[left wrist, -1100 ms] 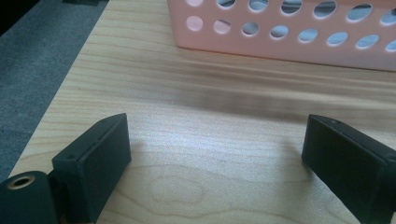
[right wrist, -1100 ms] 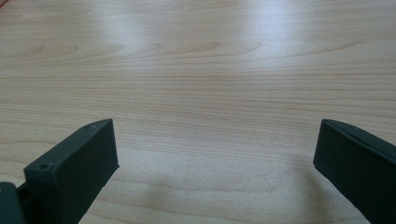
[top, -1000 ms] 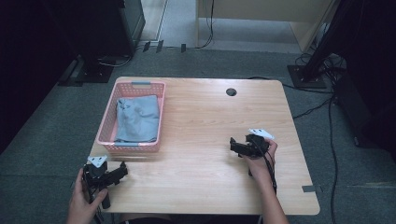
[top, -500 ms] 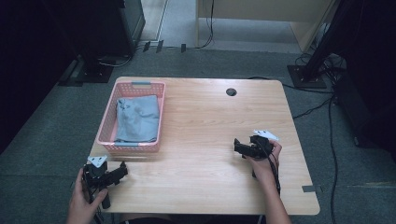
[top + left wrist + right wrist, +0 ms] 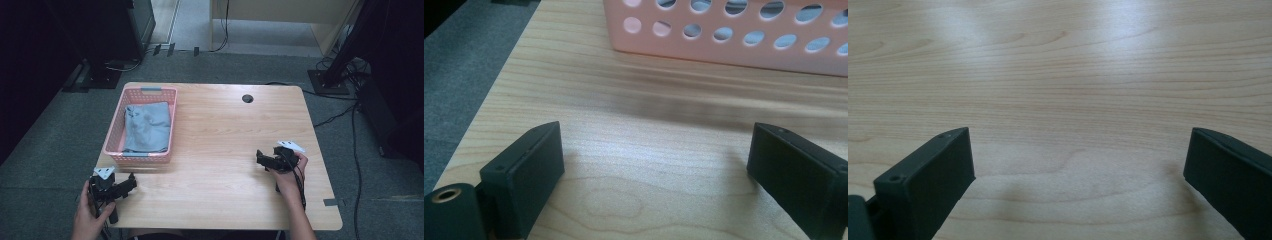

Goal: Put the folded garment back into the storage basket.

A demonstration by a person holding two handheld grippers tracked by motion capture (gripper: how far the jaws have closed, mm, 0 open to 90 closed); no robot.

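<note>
Cloth (image 5: 148,126) lies folded in the pink basket (image 5: 114,136), far-left part of the table (image 5: 230,140). Grey-blue, matte, a few soft creases on top, roughly rectangular, covers most of the basket floor. Through the basket's side holes in the left gripper view, grey-blue fabric (image 5: 725,34) sits right against the wall.

Handling guess: light, limp, no stiffness. It will drape and unfold once lifted, so a single pinch likely drags the rest along. Not fragile, not slippery; the weave should give the pads decent friction. Best hold is probably a top-layer edge or corner, near side, pinched from above. Two corners if it has to stay flat. Watch for snagging on the basket rim, and the basket is light enough to shift or lift with it.

Left gripper (image 5: 126,183): jaws wide apart, empty, low over the table's near-left corner, just short of the basket's near wall. Right gripper (image 5: 262,159): jaws wide too, empty, over bare wood at the right, well apart from the basket.
</note>
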